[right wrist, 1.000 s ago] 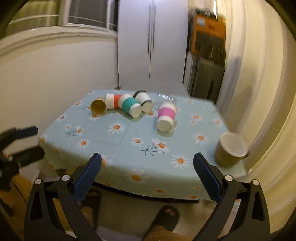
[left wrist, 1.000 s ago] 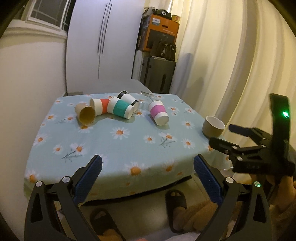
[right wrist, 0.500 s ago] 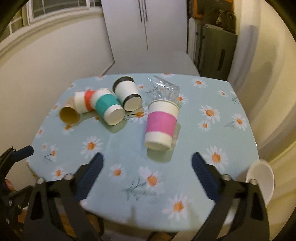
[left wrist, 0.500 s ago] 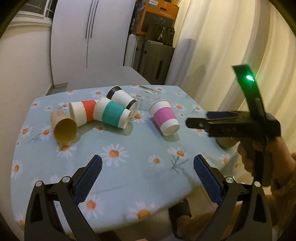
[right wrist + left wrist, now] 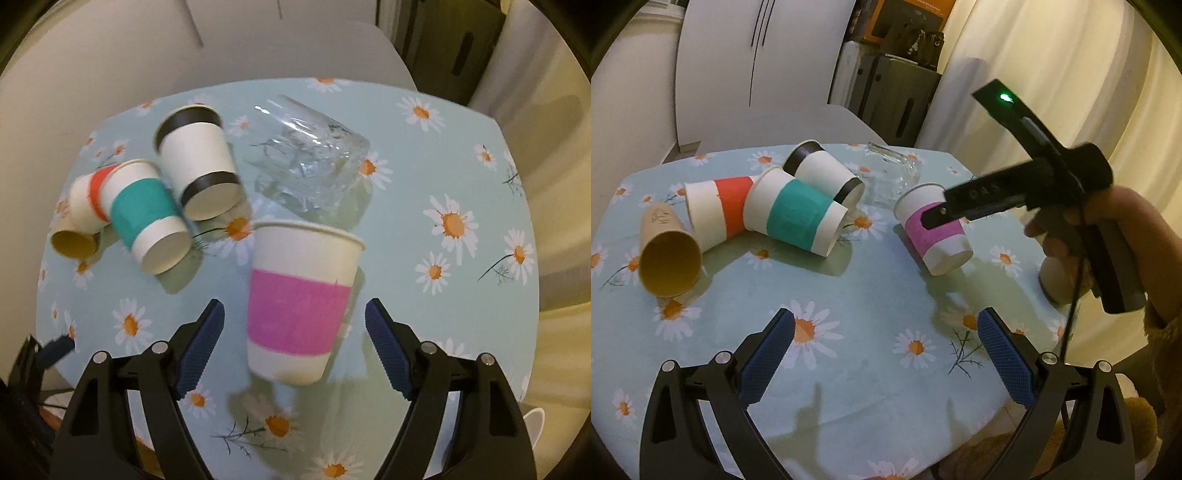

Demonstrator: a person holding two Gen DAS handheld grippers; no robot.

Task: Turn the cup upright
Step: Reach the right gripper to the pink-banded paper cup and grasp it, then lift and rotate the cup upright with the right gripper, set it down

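straddling the pink cup (image 5: 297,306) with jaws apart, right gripper (image 5: 295,347) wants a gentle mid-band pinch on light, crushable paper, left gripper (image 5: 886,354) idle, open.

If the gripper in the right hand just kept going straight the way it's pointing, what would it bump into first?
Most likely the pink-banded cup. It lies on its side between the open fingers of the right gripper, base toward the camera. The clear glass lies beyond its rim. Exact depth is hard to judge through the fisheye.

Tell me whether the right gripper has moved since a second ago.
Yes. The right gripper has closed in on the pink-banded cup, which now sits between its open fingers.
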